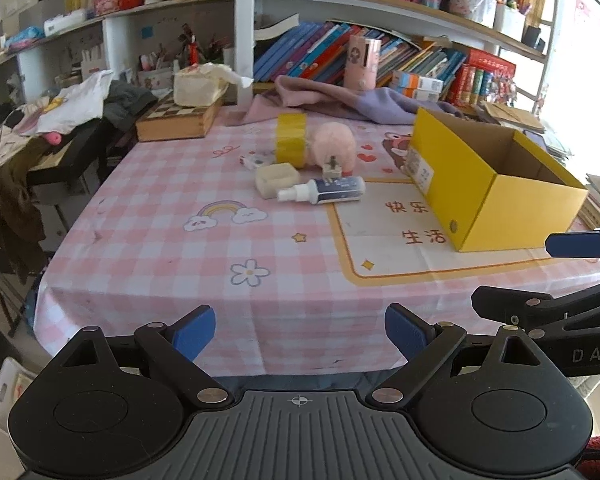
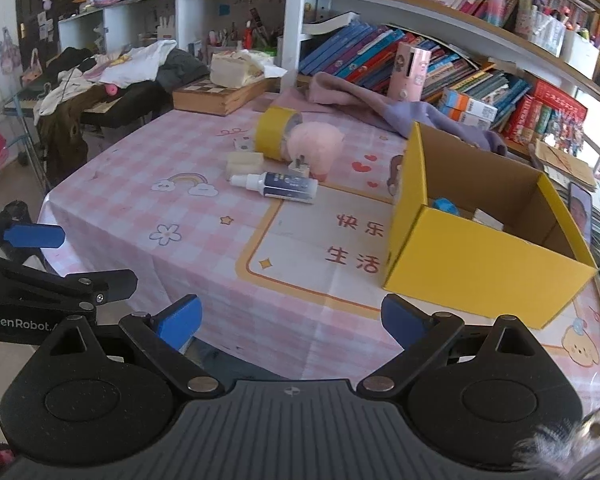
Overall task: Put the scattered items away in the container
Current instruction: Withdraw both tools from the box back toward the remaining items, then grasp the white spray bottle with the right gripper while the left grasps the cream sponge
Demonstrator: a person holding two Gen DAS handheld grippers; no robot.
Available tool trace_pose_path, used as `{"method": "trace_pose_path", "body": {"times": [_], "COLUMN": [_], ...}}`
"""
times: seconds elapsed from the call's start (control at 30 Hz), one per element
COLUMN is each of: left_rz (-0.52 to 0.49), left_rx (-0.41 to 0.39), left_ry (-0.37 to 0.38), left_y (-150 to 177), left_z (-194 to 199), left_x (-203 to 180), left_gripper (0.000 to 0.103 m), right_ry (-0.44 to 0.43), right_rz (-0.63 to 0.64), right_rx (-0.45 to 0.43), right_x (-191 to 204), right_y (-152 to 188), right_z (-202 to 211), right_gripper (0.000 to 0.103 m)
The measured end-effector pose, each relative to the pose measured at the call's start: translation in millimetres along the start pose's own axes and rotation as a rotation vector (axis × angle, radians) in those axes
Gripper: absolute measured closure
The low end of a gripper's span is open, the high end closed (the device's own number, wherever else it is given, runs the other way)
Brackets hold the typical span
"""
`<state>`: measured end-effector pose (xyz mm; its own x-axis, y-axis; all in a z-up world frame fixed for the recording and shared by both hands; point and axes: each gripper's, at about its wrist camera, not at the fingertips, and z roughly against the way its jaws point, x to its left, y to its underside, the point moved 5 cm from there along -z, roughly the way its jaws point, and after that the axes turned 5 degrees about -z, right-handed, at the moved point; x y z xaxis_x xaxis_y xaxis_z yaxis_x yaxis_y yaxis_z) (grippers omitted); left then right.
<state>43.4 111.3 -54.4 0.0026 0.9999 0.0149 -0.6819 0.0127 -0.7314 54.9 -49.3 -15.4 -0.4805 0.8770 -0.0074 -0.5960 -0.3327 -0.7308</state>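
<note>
Both grippers sit side by side, angled downward, not touching anything. The left gripper [image 1: 300,334] has its blue pads [image 1: 194,330] spread wide with nothing between them, and the right gripper [image 2: 291,322] looks the same, jaws gaping and empty. Each one pokes into the edge of the other's view, so they're pretty close together.

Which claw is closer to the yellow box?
Right. The right claw hangs just short of the yellow box; the left claw sits farther off to the box's left.
</note>
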Motion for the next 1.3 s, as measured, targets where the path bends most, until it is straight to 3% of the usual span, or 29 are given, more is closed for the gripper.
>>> {"method": "trace_pose_path", "body": {"times": [0.53,1.1,1.3], "left_rz": [0.042,0.055,0.05], "left_rx": [0.015,0.073,0.092], "left_ry": [-0.058,-0.076,-0.066], "left_y": [-25,-82,-101], "left_z": [-35,-101,-129], "left_x": [24,41,45], "left_gripper": [0.009,0.009,0.009], "right_ry": [-0.074,-0.138,-0.14], "right_rz": [0.063,0.104,0.151], "right_rx": [0.018,0.089,0.112], "right_x": [7,-10,-10], "right_y": [-37,-85,-96], "right_z": [-53,-129,-157], "right_gripper": [0.008,0.015,0.025]}}
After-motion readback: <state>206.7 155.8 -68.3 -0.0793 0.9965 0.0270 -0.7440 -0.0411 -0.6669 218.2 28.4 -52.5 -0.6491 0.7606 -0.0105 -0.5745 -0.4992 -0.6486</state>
